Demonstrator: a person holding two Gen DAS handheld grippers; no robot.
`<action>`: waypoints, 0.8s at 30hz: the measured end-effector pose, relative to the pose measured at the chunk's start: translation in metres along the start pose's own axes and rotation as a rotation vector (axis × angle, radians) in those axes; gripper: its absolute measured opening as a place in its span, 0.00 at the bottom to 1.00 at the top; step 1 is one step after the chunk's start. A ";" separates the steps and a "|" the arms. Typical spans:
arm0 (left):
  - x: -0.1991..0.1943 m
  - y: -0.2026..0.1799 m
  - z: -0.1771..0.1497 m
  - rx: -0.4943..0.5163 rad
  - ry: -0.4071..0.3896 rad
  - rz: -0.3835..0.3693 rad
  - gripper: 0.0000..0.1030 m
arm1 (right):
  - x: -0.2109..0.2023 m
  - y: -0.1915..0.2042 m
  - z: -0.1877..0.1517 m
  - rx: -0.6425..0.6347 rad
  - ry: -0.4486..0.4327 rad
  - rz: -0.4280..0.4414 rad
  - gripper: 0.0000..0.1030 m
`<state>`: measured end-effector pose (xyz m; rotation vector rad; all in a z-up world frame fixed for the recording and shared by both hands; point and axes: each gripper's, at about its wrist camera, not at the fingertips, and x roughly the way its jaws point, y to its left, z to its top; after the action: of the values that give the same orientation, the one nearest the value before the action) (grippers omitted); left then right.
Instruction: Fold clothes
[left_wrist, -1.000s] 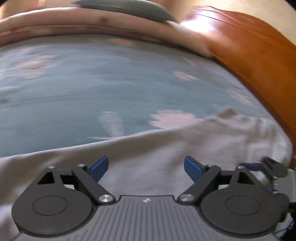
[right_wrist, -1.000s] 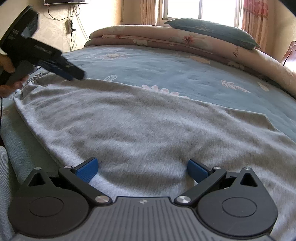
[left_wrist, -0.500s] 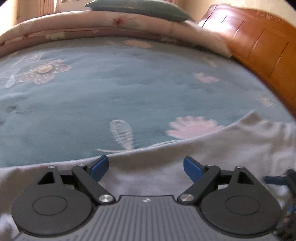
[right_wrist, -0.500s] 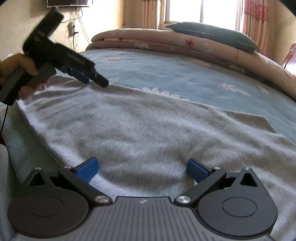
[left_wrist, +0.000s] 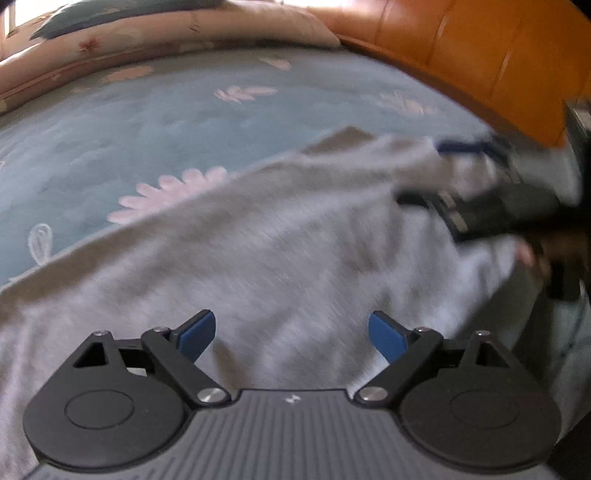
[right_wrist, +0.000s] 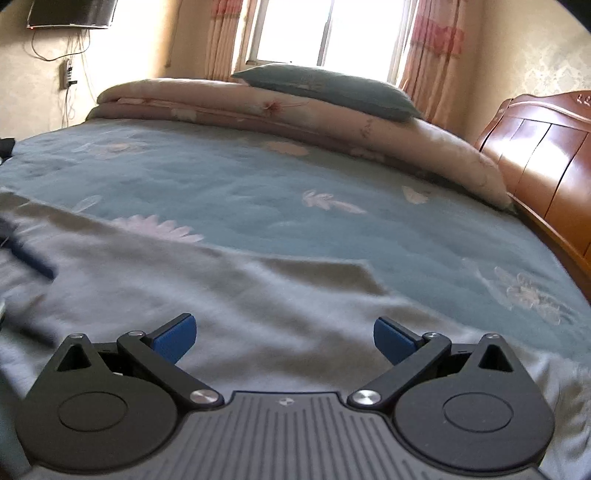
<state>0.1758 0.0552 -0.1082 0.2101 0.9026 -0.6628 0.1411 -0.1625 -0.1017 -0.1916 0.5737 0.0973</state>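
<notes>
Grey garment lies spread flat across the near side of the bed, on a blue sheet printed with pale flowers. Its far edge runs slantwise over the sheet, ending in a corner toward the headboard.

Left claw hovers just above the cloth with its blue pads set wide apart and nothing between them. Right claw is likewise spread wide and empty, low over the fabric. In the left wrist view the right claw appears blurred at the right side, above the garment's edge; whether it touches the cloth there cannot be told.

A folded pink quilt lies along the far side of the bed with a grey-green pillow on top, in front of a bright window with curtains.
</notes>
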 end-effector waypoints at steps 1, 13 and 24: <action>0.002 -0.005 -0.003 0.007 0.011 0.013 0.88 | 0.008 -0.005 0.002 -0.003 0.006 0.005 1.00; 0.004 -0.019 -0.006 -0.038 0.026 0.145 0.96 | -0.018 -0.032 -0.042 0.192 0.081 0.108 1.00; 0.010 -0.034 -0.013 -0.131 0.001 0.163 0.99 | -0.049 -0.022 -0.084 0.128 0.068 0.044 1.00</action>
<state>0.1505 0.0296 -0.1212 0.1642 0.9157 -0.4510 0.0586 -0.2030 -0.1408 -0.0581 0.6502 0.0969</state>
